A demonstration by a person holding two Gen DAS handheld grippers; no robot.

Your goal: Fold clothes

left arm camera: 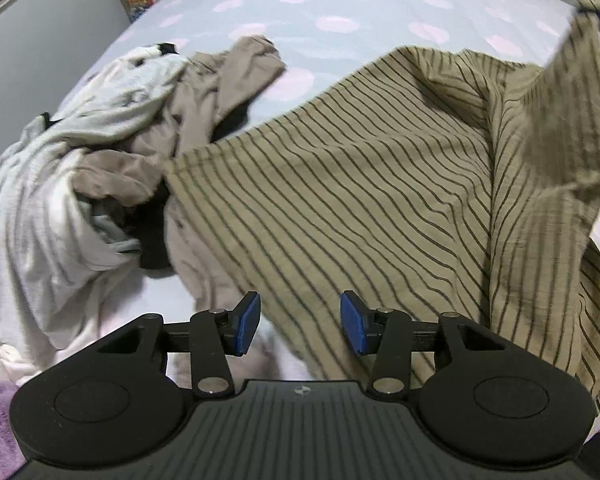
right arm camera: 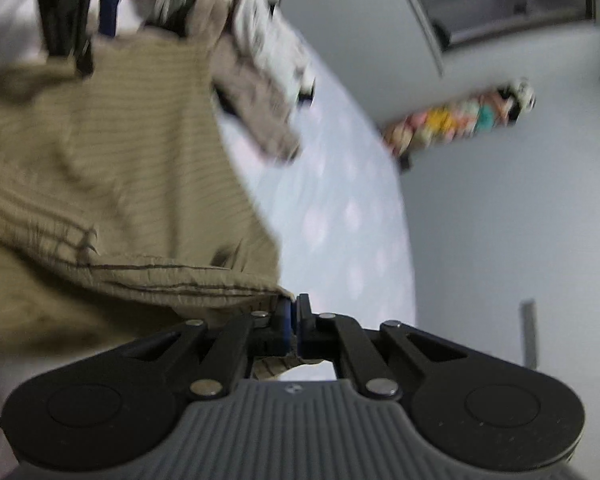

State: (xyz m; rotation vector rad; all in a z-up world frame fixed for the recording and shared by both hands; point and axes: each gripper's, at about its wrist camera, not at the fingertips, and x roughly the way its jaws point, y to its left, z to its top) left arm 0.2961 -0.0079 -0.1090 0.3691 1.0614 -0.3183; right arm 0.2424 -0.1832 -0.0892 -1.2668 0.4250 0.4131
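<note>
Gripping a corner of the tan striped garment [right arm camera: 112, 184], the right gripper [right arm camera: 293, 312] is clenched on the cloth and lifts it off the bed [left arm camera: 340, 4] — the left gripper [left arm camera: 300, 322] hangs released above its near edge, beside a heap of clothes [left arm camera: 100, 152] on the left.

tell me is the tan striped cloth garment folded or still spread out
Spread, not folded: the tan striped cloth garment lies open across the bed, one corner lifted by the shut right gripper.
</note>
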